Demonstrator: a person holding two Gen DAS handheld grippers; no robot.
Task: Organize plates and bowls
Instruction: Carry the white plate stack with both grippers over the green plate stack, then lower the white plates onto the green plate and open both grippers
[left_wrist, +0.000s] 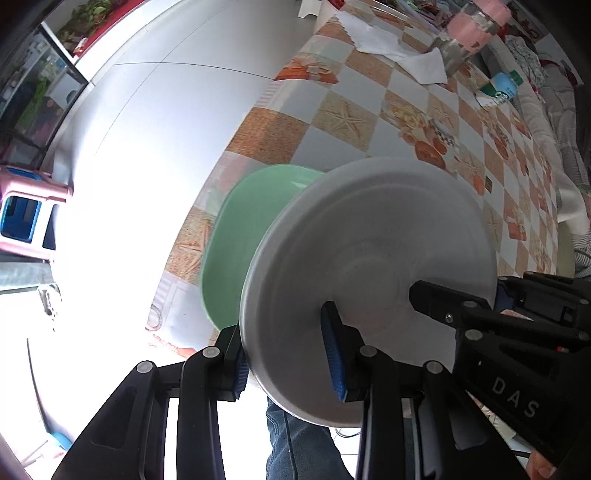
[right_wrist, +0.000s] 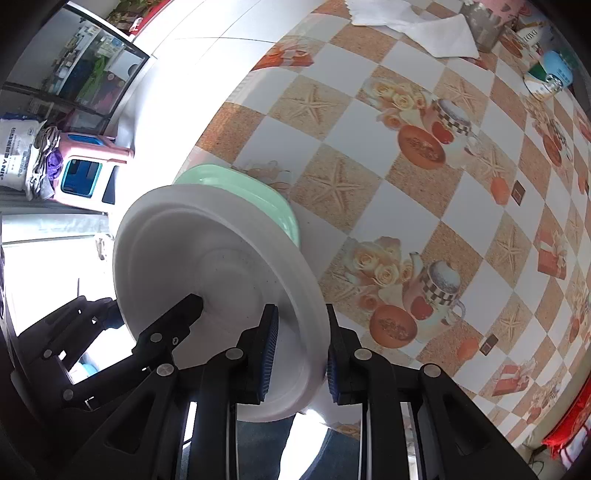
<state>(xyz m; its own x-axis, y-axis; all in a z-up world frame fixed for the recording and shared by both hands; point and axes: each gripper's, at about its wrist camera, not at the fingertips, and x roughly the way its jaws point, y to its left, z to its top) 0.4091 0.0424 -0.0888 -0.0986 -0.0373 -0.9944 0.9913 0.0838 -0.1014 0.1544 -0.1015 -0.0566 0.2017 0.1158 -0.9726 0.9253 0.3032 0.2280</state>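
Both the left gripper (left_wrist: 291, 360) and the right gripper (right_wrist: 301, 354), its body lettered "DAS", have their jaws clamped on opposite rims of a tilted white plate (left_wrist: 369, 280), held above a green dish (left_wrist: 236, 243) at the desk (right_wrist: 424, 206) edge.

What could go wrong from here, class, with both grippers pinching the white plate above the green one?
1. Each gripper, left and right, pinches only the rim of the white plate; it might slip out or tilt.
2. The green plate lies near the table edge; a knock while stacking could push it off.
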